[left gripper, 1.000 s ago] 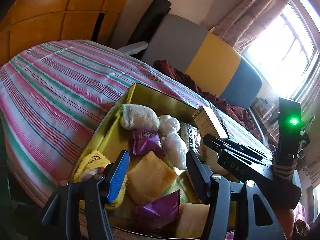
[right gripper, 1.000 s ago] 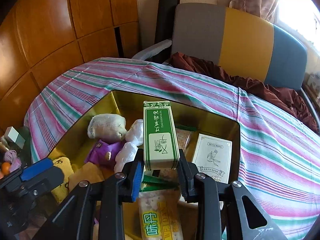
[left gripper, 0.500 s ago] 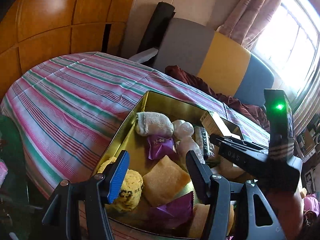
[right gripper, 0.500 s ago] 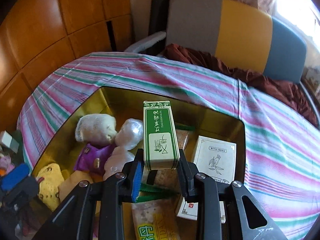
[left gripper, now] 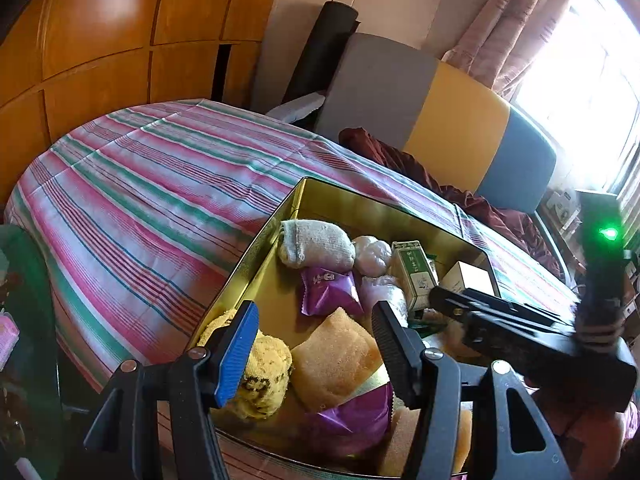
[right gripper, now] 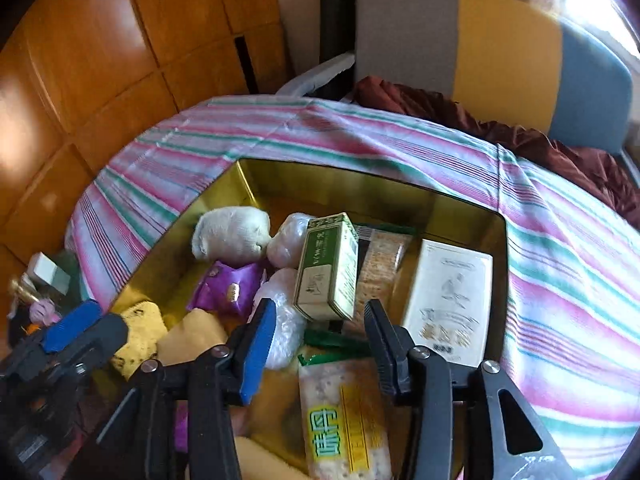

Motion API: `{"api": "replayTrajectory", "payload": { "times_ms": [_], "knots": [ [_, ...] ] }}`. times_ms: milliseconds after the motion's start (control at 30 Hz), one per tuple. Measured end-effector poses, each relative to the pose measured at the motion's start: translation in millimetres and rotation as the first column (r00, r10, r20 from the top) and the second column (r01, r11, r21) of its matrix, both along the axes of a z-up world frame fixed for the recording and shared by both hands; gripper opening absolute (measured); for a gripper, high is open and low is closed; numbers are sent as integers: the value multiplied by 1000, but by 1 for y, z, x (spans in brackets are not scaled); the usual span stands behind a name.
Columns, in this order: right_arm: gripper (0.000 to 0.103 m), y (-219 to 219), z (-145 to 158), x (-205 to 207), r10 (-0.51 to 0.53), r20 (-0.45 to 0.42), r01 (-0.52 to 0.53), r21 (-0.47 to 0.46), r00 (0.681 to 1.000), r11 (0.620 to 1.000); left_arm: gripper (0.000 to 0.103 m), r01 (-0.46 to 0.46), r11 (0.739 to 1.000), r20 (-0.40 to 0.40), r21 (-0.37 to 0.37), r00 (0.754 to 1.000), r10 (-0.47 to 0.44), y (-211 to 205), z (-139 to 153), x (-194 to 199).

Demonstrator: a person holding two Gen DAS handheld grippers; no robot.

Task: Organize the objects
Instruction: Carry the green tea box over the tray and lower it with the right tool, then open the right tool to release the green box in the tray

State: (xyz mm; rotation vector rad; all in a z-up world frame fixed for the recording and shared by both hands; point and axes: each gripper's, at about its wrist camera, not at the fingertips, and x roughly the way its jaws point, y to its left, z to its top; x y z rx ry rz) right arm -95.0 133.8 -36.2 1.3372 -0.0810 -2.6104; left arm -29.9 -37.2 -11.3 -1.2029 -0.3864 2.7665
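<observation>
Cracker pack (right gripper: 346,420) ran off the bottom edge under the right gripper (right gripper: 320,334). Print on the green box (right gripper: 328,266) beyond it was unreadable. Purple wrapper (left gripper: 352,416) was partly hidden behind the left gripper (left gripper: 314,342).

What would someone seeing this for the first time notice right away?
Probably the gold tin on the striped bedspread, packed with snacks and soft bundles. The green box stands out, lying tilted in the tin's middle just beyond the right gripper, whose jaws are open and apart from it. Purple snack packets and a white box by the right wall add contrast.
</observation>
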Motion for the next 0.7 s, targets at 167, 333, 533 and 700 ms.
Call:
{"api": "replayTrajectory", "payload": {
  "times_ms": [167, 333, 533, 700],
  "knots": [
    [43, 5, -1, -6, -55, -13, 56, 53, 998, 997, 59, 5, 1000, -9, -11, 1000, -5, 6, 4, 2],
    [31, -2, -13, -27, -38, 31, 36, 67, 999, 997, 59, -4, 997, -68, -74, 998, -1, 10, 14, 8],
    [32, -11, -10, -15, 4, 20, -5, 41, 1000, 999, 59, -8, 996, -41, -88, 999, 5, 11, 13, 4],
    [80, -6, 5, 15, -30, -6, 30, 42, 1000, 999, 59, -38, 994, -19, -105, 999, 36, 10, 12, 5]
  ]
}}
